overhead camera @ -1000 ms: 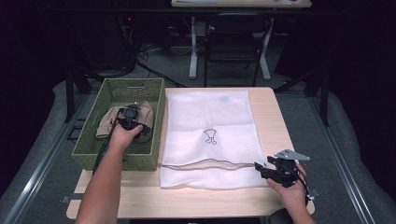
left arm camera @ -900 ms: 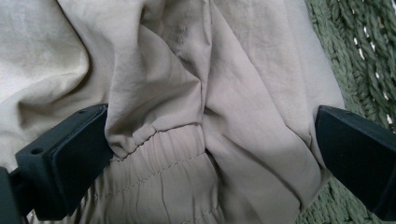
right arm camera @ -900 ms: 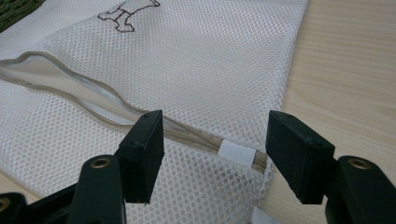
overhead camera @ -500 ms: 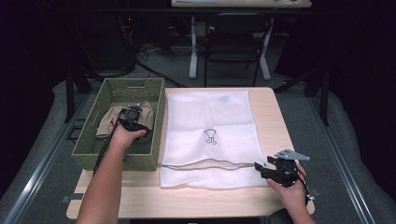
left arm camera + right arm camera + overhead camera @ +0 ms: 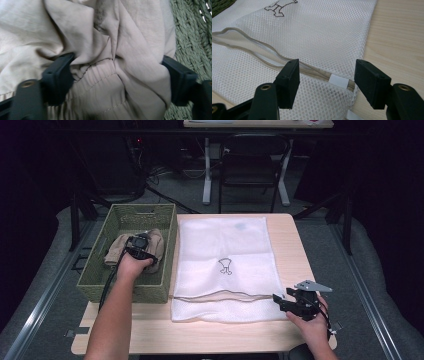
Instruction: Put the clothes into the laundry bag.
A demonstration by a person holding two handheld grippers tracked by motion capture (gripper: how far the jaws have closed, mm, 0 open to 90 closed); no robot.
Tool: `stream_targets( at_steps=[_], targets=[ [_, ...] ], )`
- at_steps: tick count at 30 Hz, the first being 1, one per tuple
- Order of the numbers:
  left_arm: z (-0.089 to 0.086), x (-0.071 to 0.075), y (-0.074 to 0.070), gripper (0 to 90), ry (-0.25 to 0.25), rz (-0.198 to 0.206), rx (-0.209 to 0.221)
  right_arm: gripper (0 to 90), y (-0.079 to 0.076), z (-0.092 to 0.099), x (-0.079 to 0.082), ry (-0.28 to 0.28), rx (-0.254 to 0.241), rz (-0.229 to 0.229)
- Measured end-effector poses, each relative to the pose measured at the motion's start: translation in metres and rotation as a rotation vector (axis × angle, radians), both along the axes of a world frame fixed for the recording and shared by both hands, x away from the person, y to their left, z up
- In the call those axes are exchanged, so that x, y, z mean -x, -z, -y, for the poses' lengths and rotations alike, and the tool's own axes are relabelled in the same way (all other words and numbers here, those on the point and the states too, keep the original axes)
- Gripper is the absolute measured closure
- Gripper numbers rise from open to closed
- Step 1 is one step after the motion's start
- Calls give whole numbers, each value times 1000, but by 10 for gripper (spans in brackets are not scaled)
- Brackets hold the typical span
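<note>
A dark chair (image 5: 255, 160) (behind the table (image 5: 295, 235)) on grey floor (image 5: 370, 285).

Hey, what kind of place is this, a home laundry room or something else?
Probably a lab or studio set up for recording, not a home: a small wooden table under dark surroundings, cables on the grey floor, and a chair at another desk behind.

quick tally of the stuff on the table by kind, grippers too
green woven basket: 1
beige garment in the basket: 1
white mesh laundry bag: 1
handheld grippers, left gripper and right gripper: 2
total: 5
</note>
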State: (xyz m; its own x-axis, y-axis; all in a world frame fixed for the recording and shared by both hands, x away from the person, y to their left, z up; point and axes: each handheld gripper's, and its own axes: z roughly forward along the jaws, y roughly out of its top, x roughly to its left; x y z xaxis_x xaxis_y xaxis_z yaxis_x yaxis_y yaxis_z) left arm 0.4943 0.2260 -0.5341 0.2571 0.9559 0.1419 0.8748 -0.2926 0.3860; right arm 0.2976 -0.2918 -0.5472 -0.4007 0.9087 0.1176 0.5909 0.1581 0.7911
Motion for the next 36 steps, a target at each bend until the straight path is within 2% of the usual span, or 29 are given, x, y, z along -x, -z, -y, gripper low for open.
stream_targets(
  at_steps=[4,7,16,23,30,36],
  targets=[
    [-2,0,-2,365,-3,0,22,371,0,1,0,1,-3,0],
    [-3,0,-3,367,-15,-1,25,371,0,1,0,1,-3,0],
    [-4,0,-2,376,0,12,31,371,0,1,0,1,-5,-3],
    [-13,0,-6,555,-15,-1,114,371,0,1,0,0,-7,-2],
    [-12,1,-9,664,-25,0,102,371,0,1,0,0,-6,-2],
    [-14,1,-11,689,-26,9,108,371,0,1,0,0,-7,-2]
  ],
)
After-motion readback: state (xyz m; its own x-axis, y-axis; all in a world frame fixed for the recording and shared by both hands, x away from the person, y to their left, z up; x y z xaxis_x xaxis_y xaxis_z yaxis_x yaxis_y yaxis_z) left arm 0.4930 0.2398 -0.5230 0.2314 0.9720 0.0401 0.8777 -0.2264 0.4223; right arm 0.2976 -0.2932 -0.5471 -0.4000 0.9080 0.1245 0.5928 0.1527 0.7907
